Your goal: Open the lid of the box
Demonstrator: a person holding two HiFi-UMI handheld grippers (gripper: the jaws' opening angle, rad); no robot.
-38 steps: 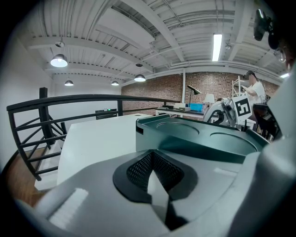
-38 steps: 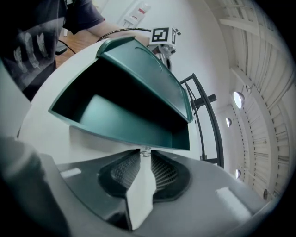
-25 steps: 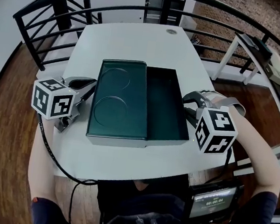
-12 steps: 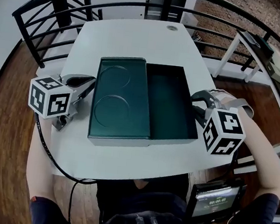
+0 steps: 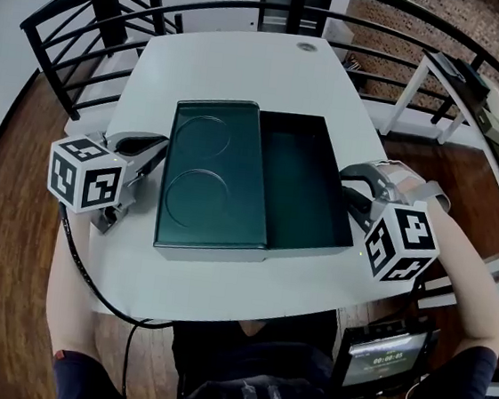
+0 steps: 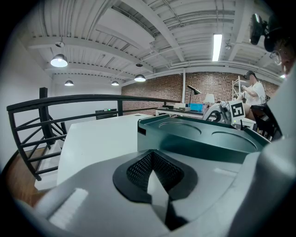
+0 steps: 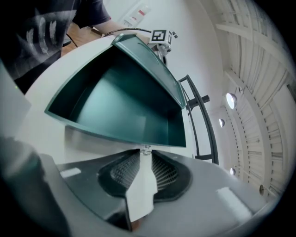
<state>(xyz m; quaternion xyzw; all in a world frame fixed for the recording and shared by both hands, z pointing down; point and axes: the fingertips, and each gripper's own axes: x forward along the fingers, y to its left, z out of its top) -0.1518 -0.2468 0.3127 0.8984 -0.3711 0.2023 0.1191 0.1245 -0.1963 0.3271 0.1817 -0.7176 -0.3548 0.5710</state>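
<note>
While flanking the dark green box (image 5: 309, 187), pressed together on nothing at both the left gripper (image 5: 150, 156) and the right gripper (image 5: 348, 196) (1 on each side, tips turned toward its walls). Between them, set mid-way on the white table (image 5: 238, 68). Uncovered along the right half, bare inside. Over the left half, a matching lid (image 5: 212, 176), lying flat, stamped with 2 shallow rings.

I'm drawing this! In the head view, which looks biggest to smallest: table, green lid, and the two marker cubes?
1. white table
2. green lid
3. left marker cube and right marker cube: they look alike, so I won't rank them.
</note>
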